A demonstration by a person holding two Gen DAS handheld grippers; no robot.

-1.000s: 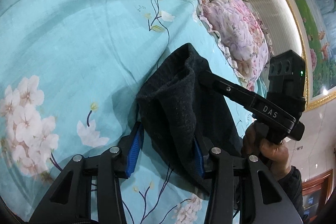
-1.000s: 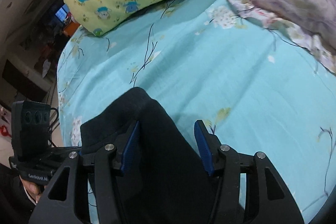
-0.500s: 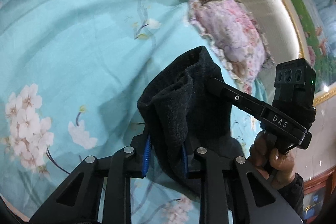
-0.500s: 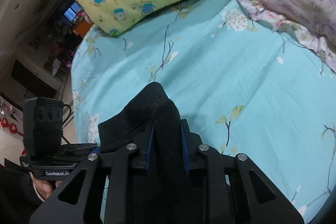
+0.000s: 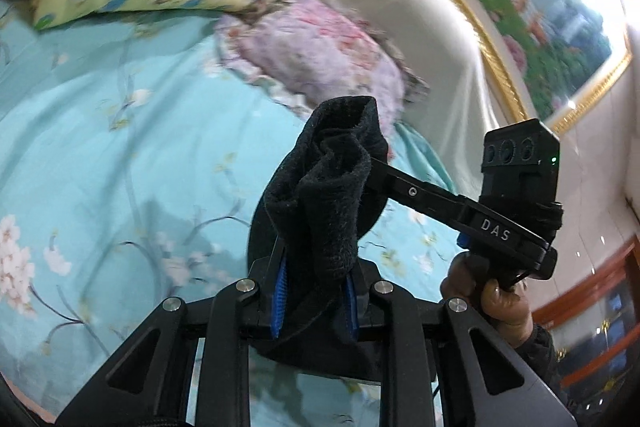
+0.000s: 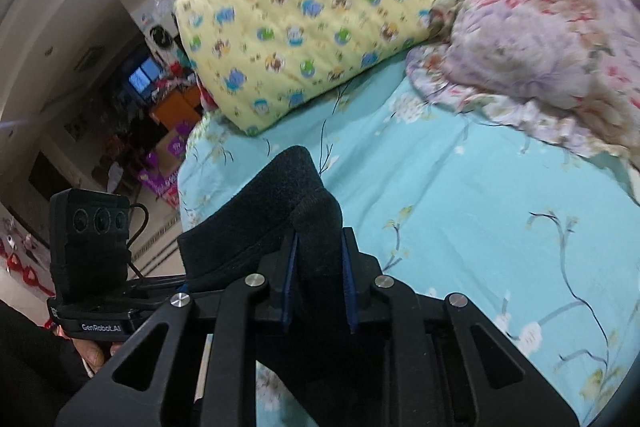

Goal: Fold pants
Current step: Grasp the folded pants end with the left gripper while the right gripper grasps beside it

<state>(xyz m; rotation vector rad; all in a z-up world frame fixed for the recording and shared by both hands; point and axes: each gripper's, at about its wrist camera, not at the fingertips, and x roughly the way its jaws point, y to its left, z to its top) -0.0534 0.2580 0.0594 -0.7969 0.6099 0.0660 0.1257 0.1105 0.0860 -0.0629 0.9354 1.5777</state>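
Observation:
The black fleece pants (image 5: 332, 195) are lifted off the bed, bunched between both grippers. My left gripper (image 5: 314, 301) is shut on a fold of the pants, its blue pads pressed into the cloth. My right gripper (image 6: 318, 291) is shut on another fold of the pants (image 6: 280, 211). In the left wrist view the right gripper's finger runs into the cloth from the right, its body (image 5: 516, 187) held by a hand. In the right wrist view the left gripper's body (image 6: 90, 239) sits low left. The rest of the pants hangs below, hidden.
A turquoise floral bedsheet (image 6: 480, 195) lies below. A yellow cartoon-print pillow (image 6: 312, 15) and a pink floral pillow (image 6: 552, 47) lie at the head of the bed. A padded headboard (image 5: 400, 27) and framed picture (image 5: 560, 27) stand behind. Room clutter (image 6: 160, 131) lies off the bed's left.
Both grippers closed on the pants and raised them off the sheet. The views have tilted up towards the pillows and headboard.

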